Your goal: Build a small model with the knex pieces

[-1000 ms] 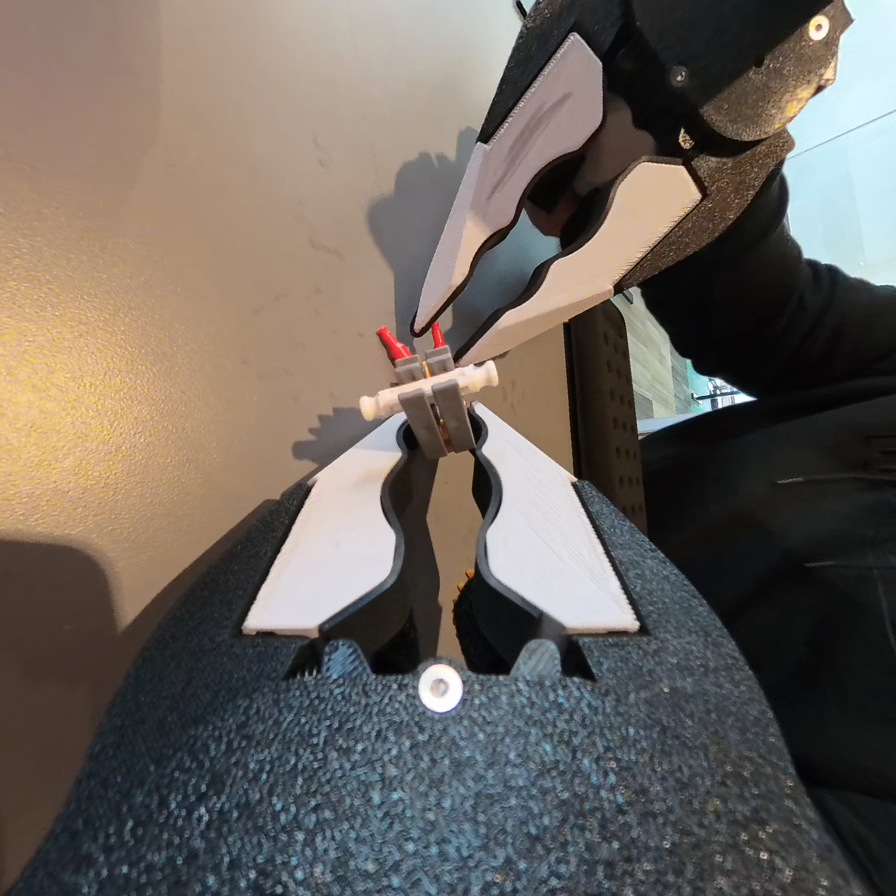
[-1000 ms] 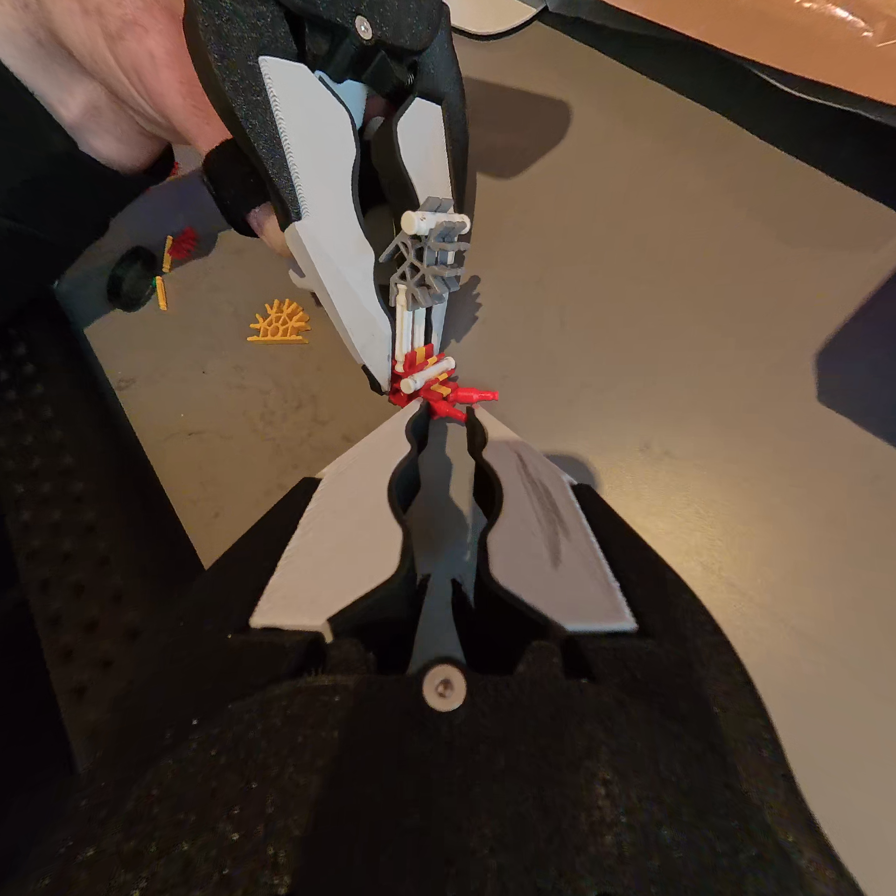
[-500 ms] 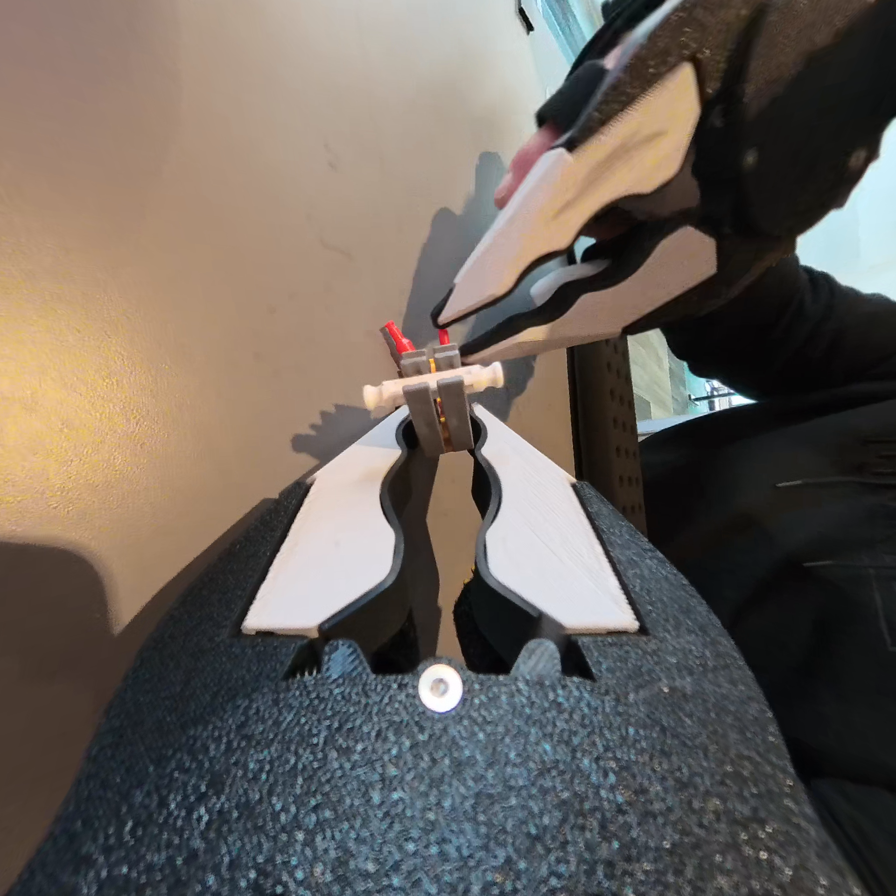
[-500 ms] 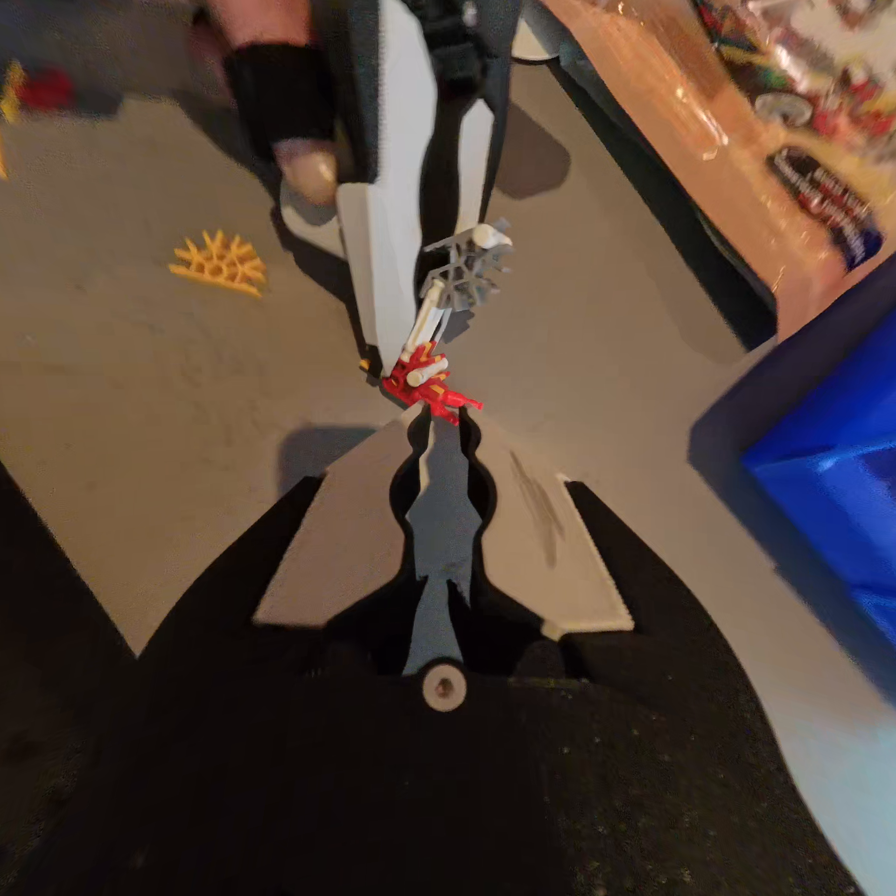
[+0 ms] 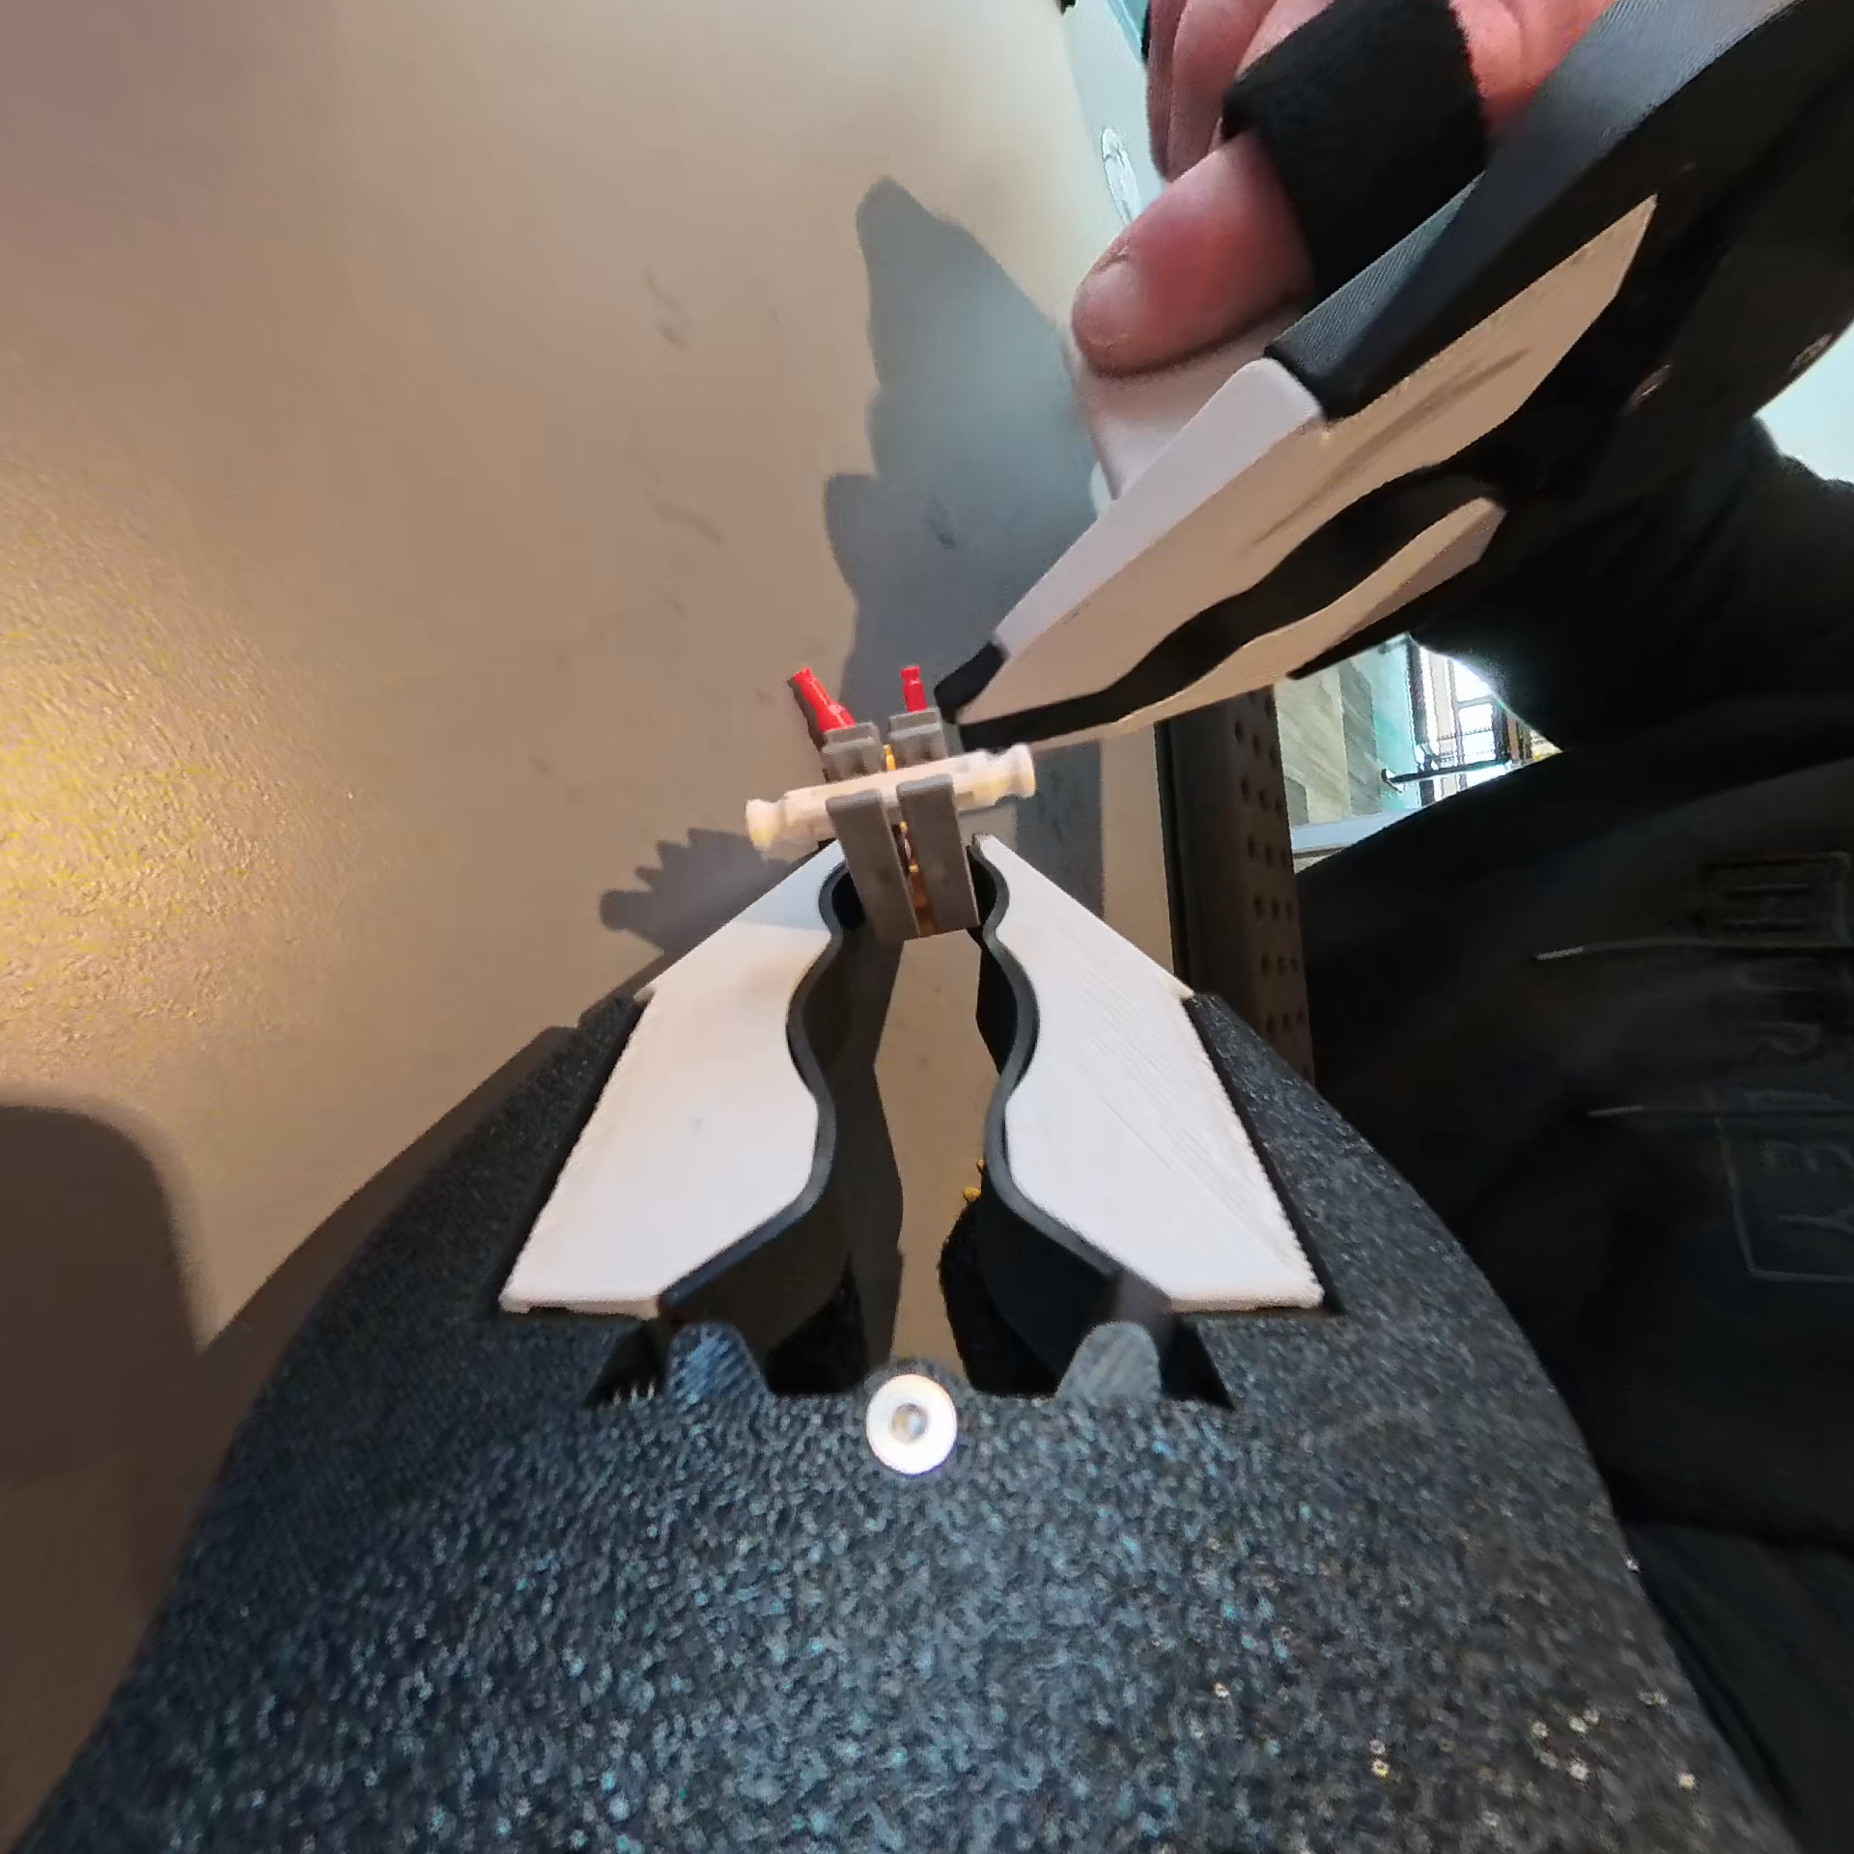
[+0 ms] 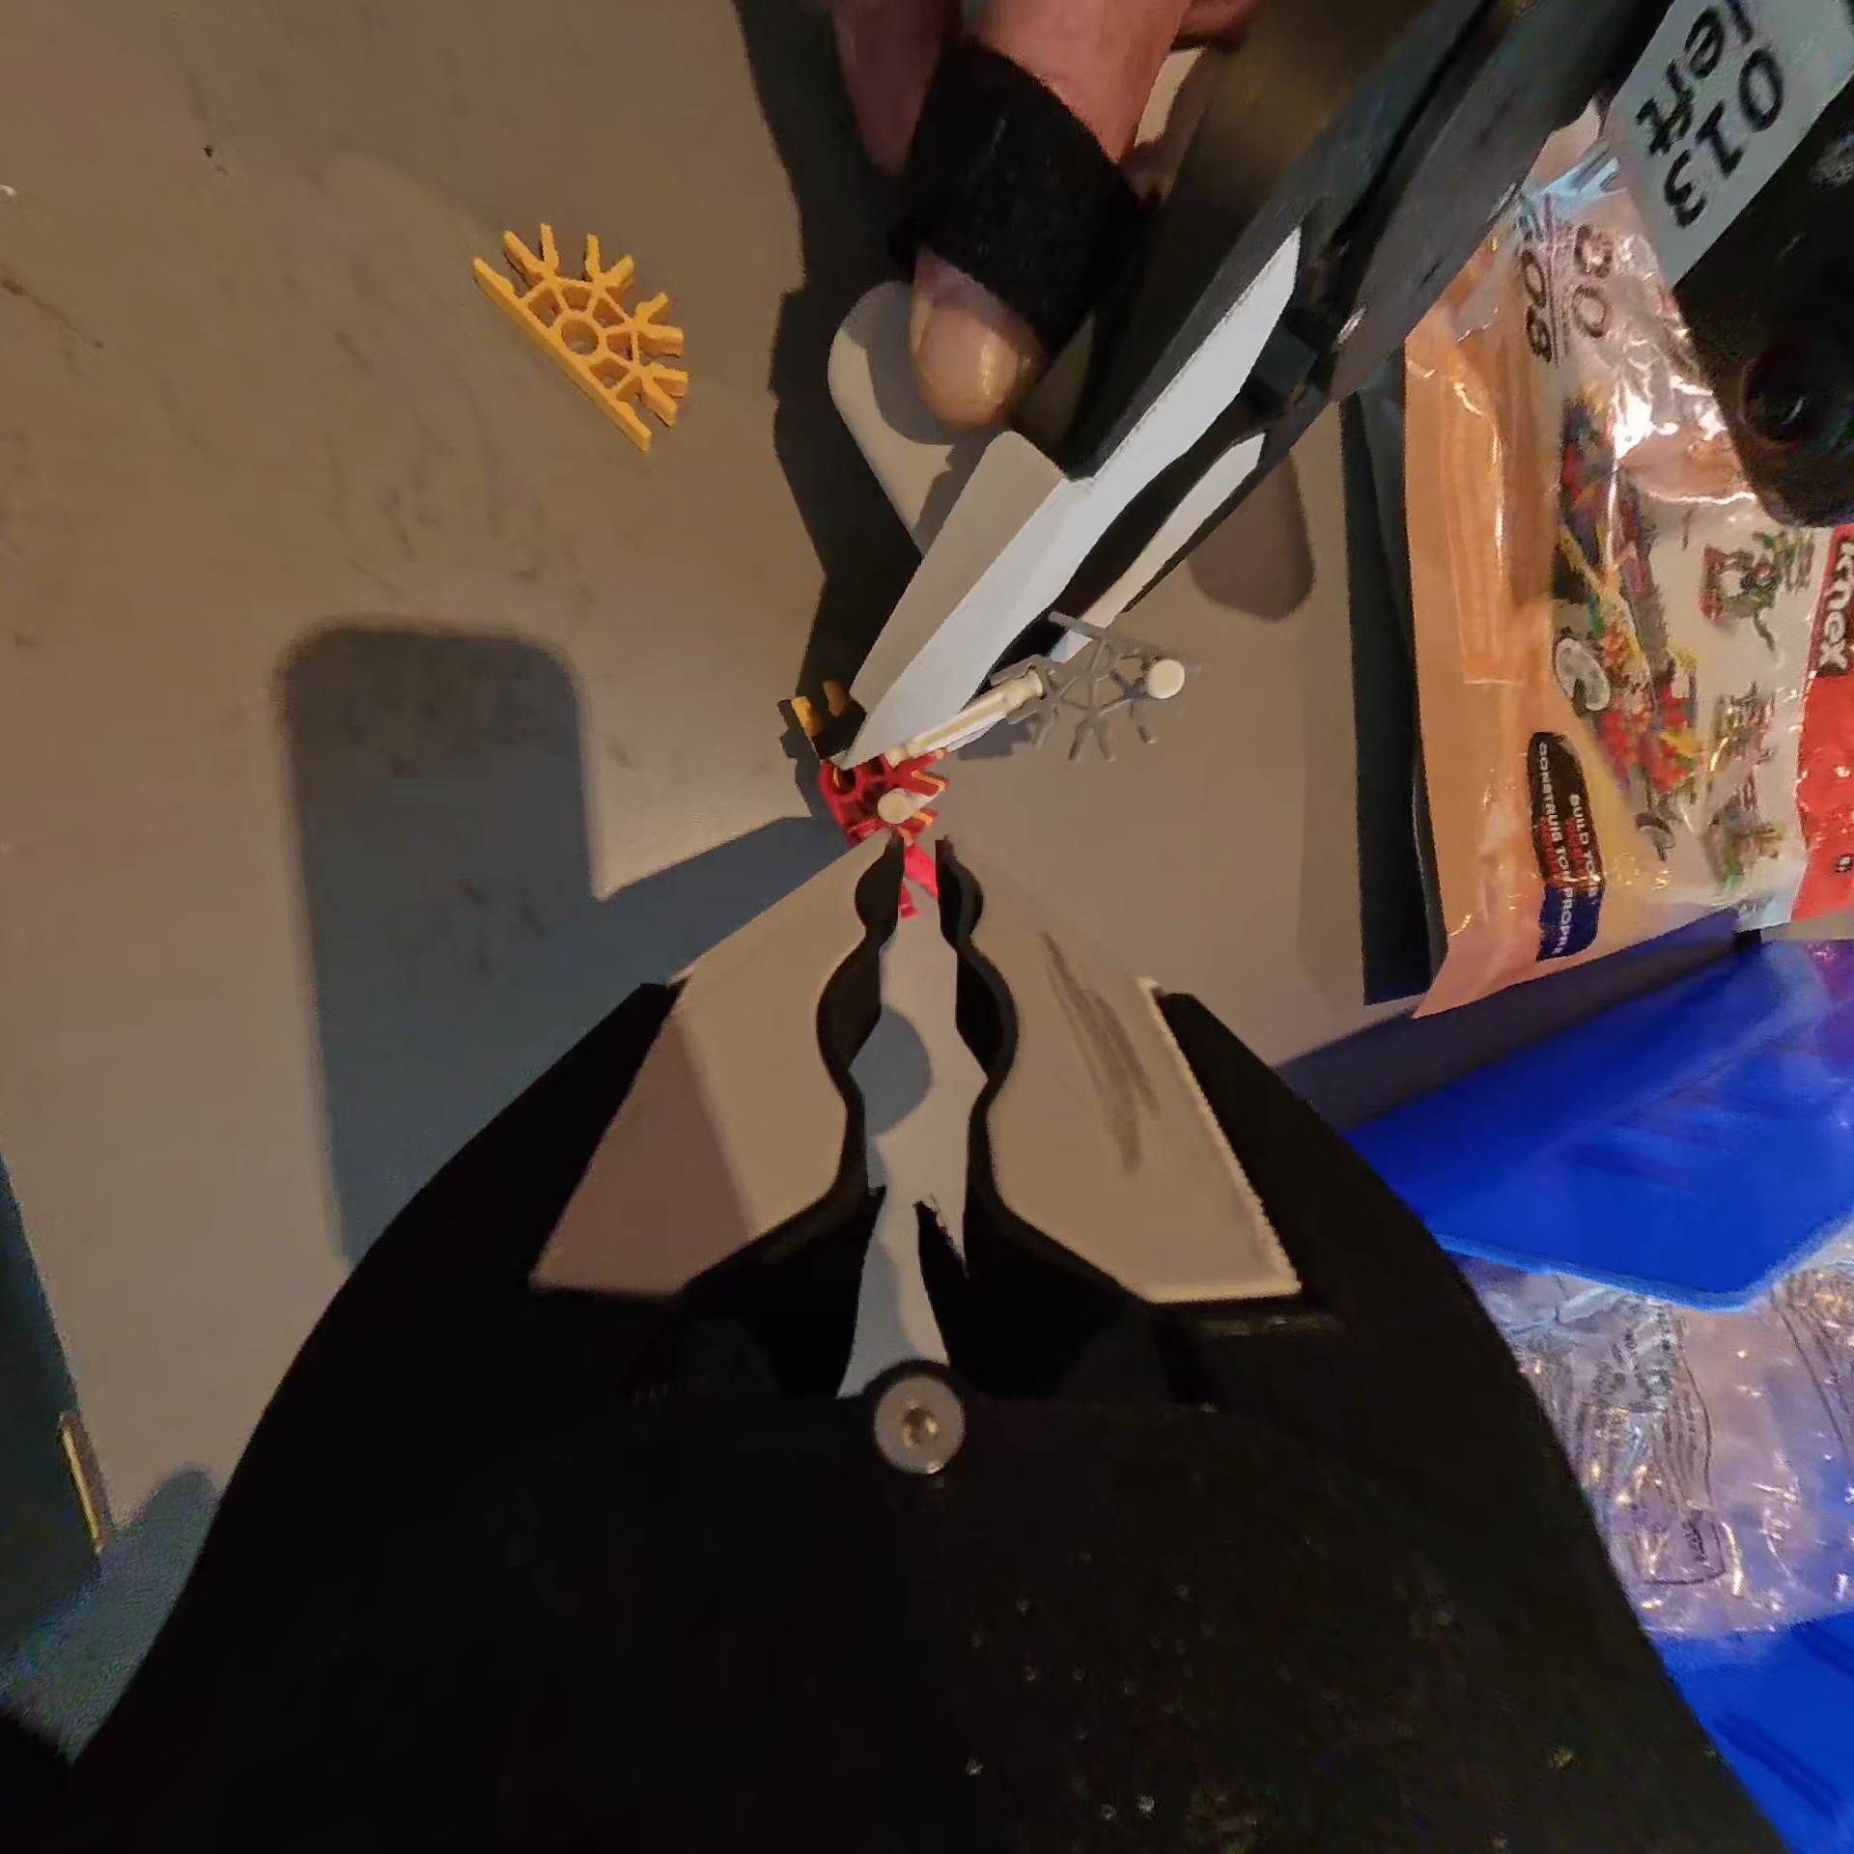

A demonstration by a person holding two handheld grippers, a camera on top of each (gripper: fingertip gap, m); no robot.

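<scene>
My left gripper (image 5: pixel 908 883) is shut on a small toy assembly (image 5: pixel 893 793) of grey connectors, a white rod and red rods, held above the grey table (image 5: pixel 401 502). In the right wrist view the assembly shows grey snowflake connectors (image 6: pixel 1094 702), white rods and a red connector (image 6: pixel 863 793), with the left gripper (image 6: pixel 873 742) coming in from the upper right. My right gripper (image 6: pixel 915 858) is closed on a red rod (image 6: pixel 911 888) that sticks out of the red connector. It also shows in the left wrist view (image 5: pixel 968 702), reaching in from the right.
A yellow half-round connector (image 6: pixel 592 321) lies on the table (image 6: pixel 301 502) at the upper left. A clear bag of toy parts (image 6: pixel 1605 652) and a blue bin (image 6: pixel 1655 1134) lie to the right. A black perforated panel (image 5: pixel 1234 883) and a person's dark sleeve are behind. My two grippers' fingertips are within a few centimetres of each other.
The right gripper has swung and rolled from pointing down at the assembly to coming in flat from the right. Its view has turned toward the bag and bin. The left gripper has stayed still.
</scene>
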